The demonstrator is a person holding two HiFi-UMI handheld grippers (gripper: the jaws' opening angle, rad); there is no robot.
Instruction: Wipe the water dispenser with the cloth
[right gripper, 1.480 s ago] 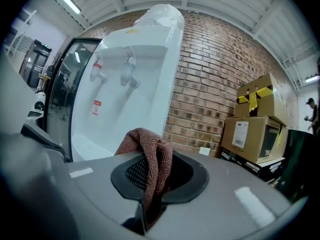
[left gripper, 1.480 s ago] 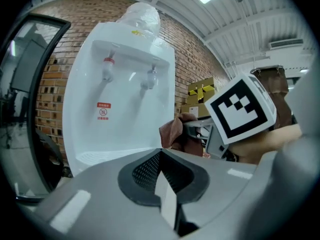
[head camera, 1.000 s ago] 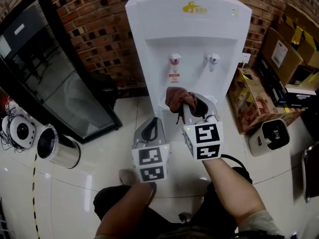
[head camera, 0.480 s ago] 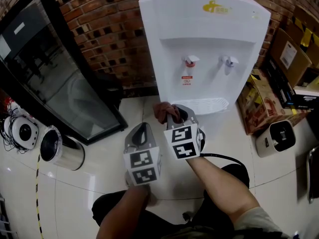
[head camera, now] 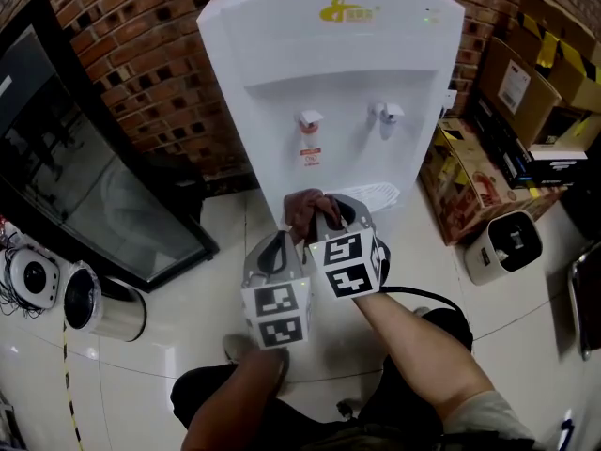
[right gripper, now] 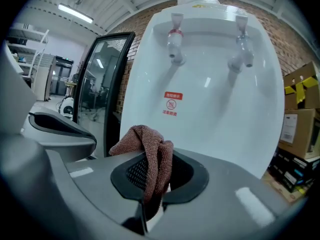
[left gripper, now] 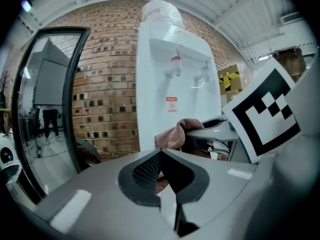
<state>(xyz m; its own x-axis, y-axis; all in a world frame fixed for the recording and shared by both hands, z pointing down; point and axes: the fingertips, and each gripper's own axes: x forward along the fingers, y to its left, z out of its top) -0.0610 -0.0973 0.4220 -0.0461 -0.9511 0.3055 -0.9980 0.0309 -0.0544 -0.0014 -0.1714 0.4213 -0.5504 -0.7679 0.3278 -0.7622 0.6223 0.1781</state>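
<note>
Cloth [right gripper: 149, 149] pinched in right gripper [right gripper: 152, 176] jaws; left gripper [left gripper: 160, 156] jaws together; drip tray [head camera: 383, 194] half-hidden

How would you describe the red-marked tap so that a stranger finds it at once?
Find the tall white water dispenser standing against the brick wall. In its front recess hang two small taps; take the left tap. Unlike the right tap, it has a red collar and a red warning sticker directly below it.
</note>
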